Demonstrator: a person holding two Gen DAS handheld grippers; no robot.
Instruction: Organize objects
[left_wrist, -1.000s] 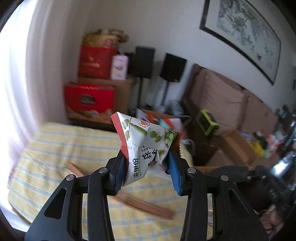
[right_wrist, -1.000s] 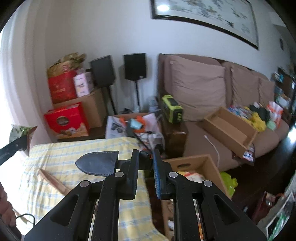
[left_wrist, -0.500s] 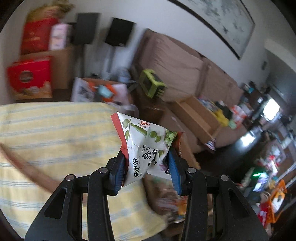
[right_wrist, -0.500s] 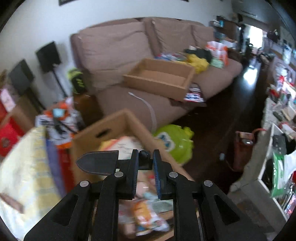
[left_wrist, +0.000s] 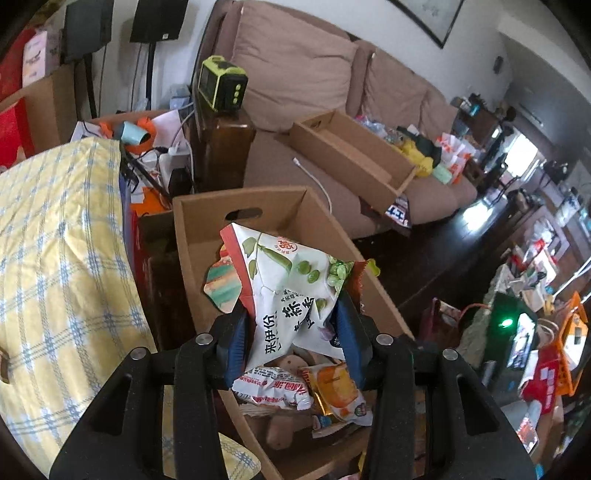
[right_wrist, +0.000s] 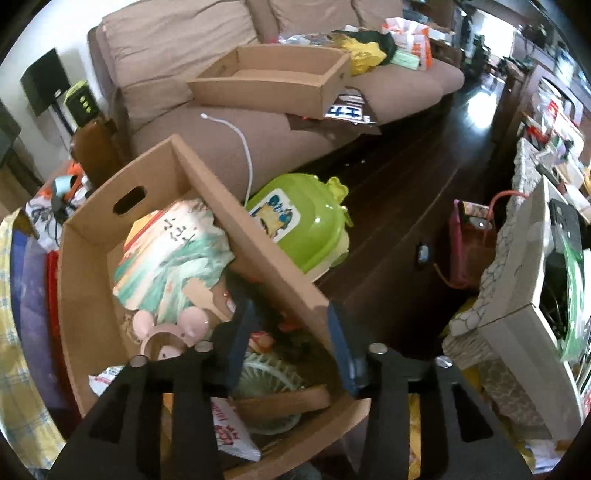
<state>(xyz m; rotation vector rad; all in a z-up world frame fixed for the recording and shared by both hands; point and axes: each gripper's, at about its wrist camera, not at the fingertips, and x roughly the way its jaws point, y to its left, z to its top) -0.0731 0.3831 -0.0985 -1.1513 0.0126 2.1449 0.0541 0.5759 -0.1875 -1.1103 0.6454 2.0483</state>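
You are at the drop-off step: your left gripper (left_wrist: 293, 341) grips the green-pea snack packet (left_wrist: 291, 291) between its blue pads and holds it above the open cardboard box (left_wrist: 192, 236). The packet stands up and forward of the fingers, pinched at its lower part, with its printed face toward the camera. The box floor lies beneath and beyond the tool; other snack packets (left_wrist: 306, 391) sit directly under the fingertips, and a flat green-striped pack (right_wrist: 173, 258) lies farther in, toward the wall with the handle slot.

Your right gripper (right_wrist: 286, 343) has just been opening, and nothing is between its jaws. It hangs over the same box, with the box's long side wall (right_wrist: 266, 254) passing in front of its right-hand finger, a pink mouse-eared item (right_wrist: 173, 332) just to its left and a pale green fan (right_wrist: 269, 376) just below.

The next move, in my judgement, calls for lowering the left tool into the box and letting the packet go onto the pile, clear of the right tool. The green lidded tub (right_wrist: 299, 221) stands outside the box, beyond its wall.
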